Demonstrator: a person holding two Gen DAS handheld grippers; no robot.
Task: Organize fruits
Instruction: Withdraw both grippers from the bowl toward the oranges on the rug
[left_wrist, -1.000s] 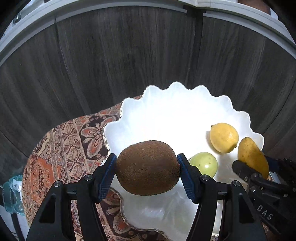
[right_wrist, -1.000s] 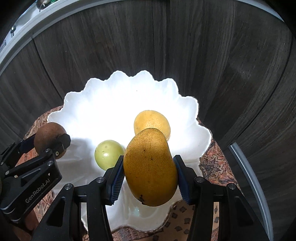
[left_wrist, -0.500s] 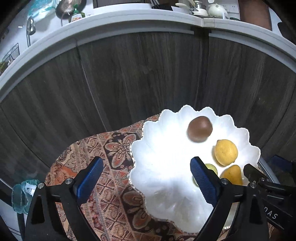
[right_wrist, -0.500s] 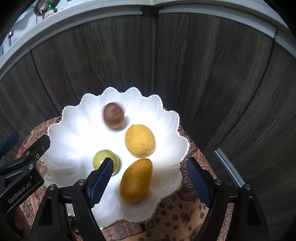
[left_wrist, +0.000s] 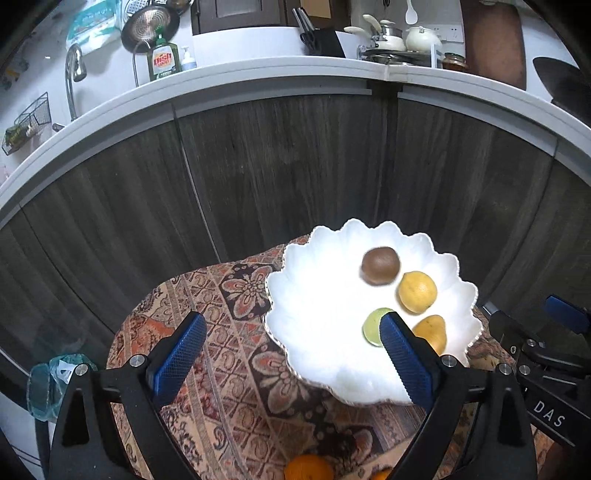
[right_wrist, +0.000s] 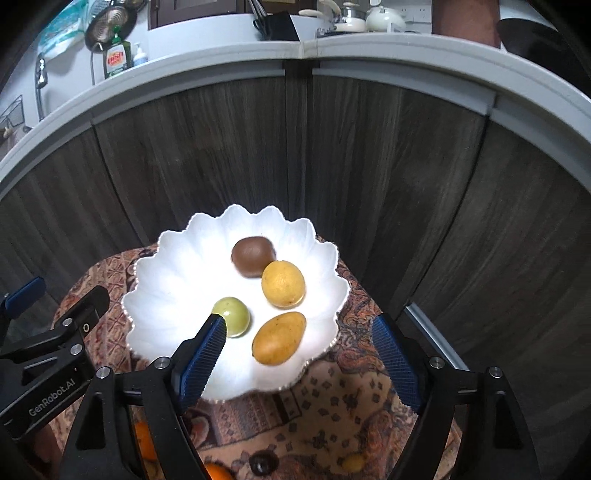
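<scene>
White wavy-edged bowl (right_wrist: 155, 288) holds four fruits on a patterned cloth (left_wrist: 229, 354).
Inside it, the brown fuzzy kiwi (right_wrist: 253, 255) lies far, touching the round yellow lemon (right_wrist: 283, 283). The small green fruit (right_wrist: 233, 314) and the yellow mango (right_wrist: 279, 337) lie near. The left gripper (left_wrist: 291, 354) and the right gripper (right_wrist: 306, 358) both have their blue fingers wide apart, holding nothing. Orange fruits (left_wrist: 308, 467) sit on the cloth near the cameras.

Red-and-beige paisley patterned cloth (left_wrist: 236, 354) spread below dark wood-grain cabinet doors (left_wrist: 280, 173). Above, white curved countertop (left_wrist: 258, 77) carrying green dish-soap bottle (left_wrist: 162, 61), chrome tap (left_wrist: 74, 77), cream teapot (left_wrist: 421, 37) and black knife block (left_wrist: 321, 38).
</scene>
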